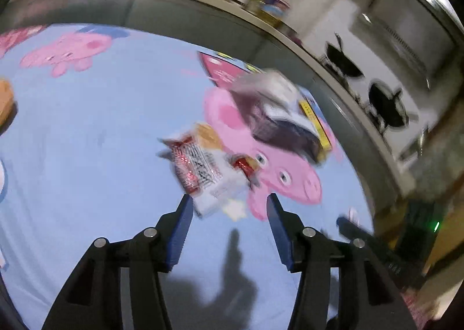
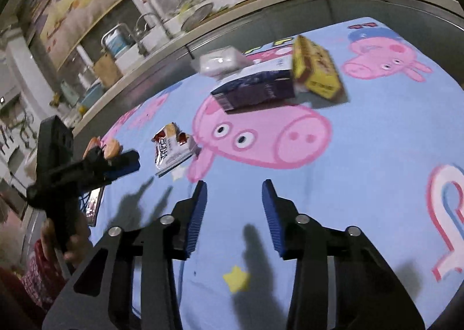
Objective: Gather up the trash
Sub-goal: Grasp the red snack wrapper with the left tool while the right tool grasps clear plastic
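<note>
**Trash still on the table as both grippers stand empty**

A crumpled red-and-white snack wrapper (image 1: 203, 167) lies on the light-blue cartoon-pig tablecloth (image 1: 95, 132), just ahead of the left gripper (image 1: 229, 205), whose blue-padded fingers are spread wide with nothing between them. The wrapper's near corner sits close to the left finger's tip; whether it touches cannot be told through the motion blur. Farther in, toward the table's far edge beside the kitchen counter, rests a cluster of packaging: a dark purple-and-white carton (image 2: 255, 89) lying flat, a yellow cardboard box (image 2: 317, 71) tilted against its end, and a small translucent white plastic tub (image 2: 221, 61) just behind them.

The right gripper (image 2: 235, 193) hangs above a bare stretch of cloth nearer the table's near edge, its fingers likewise apart and holding nothing. In its view the left tool shows at the cloth's left side, gripped by a hand in a red patterned sleeve.

No bin or bag appears in either view, and every visible piece of litter remains on the cloth, so the collecting seems at an early stage. The wrapper looks light, torn open and flattened, with shiny foil showing red at its ends, and it is probably the first pickup.
</note>
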{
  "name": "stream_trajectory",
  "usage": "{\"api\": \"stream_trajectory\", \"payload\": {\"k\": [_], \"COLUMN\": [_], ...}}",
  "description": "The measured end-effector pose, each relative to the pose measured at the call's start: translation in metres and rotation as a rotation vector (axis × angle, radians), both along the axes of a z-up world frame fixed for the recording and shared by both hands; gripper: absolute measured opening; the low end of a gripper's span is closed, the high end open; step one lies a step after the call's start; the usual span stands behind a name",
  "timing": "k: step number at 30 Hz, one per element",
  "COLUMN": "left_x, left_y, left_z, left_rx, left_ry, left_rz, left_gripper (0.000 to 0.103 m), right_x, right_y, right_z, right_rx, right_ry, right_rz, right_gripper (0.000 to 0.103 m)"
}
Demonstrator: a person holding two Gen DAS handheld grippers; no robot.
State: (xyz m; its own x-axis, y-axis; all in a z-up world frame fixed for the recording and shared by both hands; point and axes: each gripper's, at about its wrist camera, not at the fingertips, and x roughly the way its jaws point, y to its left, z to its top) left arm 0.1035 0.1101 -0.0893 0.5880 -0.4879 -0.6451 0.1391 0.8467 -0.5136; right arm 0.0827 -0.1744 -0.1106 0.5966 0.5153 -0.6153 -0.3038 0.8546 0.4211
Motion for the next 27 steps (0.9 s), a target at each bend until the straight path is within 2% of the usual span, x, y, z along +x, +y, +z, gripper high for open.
{"api": "stream_trajectory", "payload": {"k": [5,6,7,10,12,15,19,21,22,23,24,25,27], "left_x": [0.029,0.032,0.039,0.05,0.05,0.053,0.051,0.049,0.049,0.048,0.048,0.049,0.047], "left_y": [0.019,0.019,0.018,0.011,0.009,0.005,-0.003,-0.009,-0.011,-0.013,-0.016,-0.018,-0.02], "left_z": [-0.011,-0.014,-0.018,-0.024,-0.025,-0.025,-0.023,-0.022,-0.022,-0.024,-0.025,-0.028,-0.029], "left_rx": [-0.063,-0.07,-0.087,-0.088,-0.092,-0.097,-0.041,0.003,0.014,0.022,0.029,0.03,0.028], "left_ry": [0.031,0.041,0.054,0.064,0.053,0.047,0.025,0.014,0.015,0.015,0.015,0.02,0.02], "left_rz": [0.034,0.033,0.023,0.013,0.018,0.022,0.029,0.031,0.025,0.02,0.009,-0.003,-0.004], "left_gripper": [0.055,0.058,0.06,0.062,0.063,0.063,0.063,0.058,0.048,0.034,0.025,0.01,0.009], "right_x": [0.031,0.043,0.051,0.084,0.104,0.126,0.149,0.158,0.162,0.164,0.163,0.162,0.152], "right_y": [0.014,0.02,0.024,0.047,0.071,0.109,0.144,0.154,0.156,0.157,0.157,0.158,0.156], "right_z": [0.015,0.024,0.031,0.053,0.063,0.063,0.051,0.042,0.038,0.035,0.034,0.036,0.051], "right_rx": [-0.033,-0.07,-0.102,-0.254,-0.388,-0.575,-0.777,-0.851,-0.878,-0.888,-0.885,-0.874,-0.805], "right_ry": [-0.034,-0.065,-0.094,-0.199,-0.263,-0.33,-0.369,-0.374,-0.376,-0.377,-0.379,-0.392,-0.433], "right_rz": [0.017,0.021,0.027,0.066,0.124,0.213,0.255,0.261,0.261,0.266,0.269,0.261,0.249], "right_gripper": [0.035,0.036,0.042,0.064,0.07,0.071,0.071,0.07,0.063,0.052,0.04,0.033,0.03]}}
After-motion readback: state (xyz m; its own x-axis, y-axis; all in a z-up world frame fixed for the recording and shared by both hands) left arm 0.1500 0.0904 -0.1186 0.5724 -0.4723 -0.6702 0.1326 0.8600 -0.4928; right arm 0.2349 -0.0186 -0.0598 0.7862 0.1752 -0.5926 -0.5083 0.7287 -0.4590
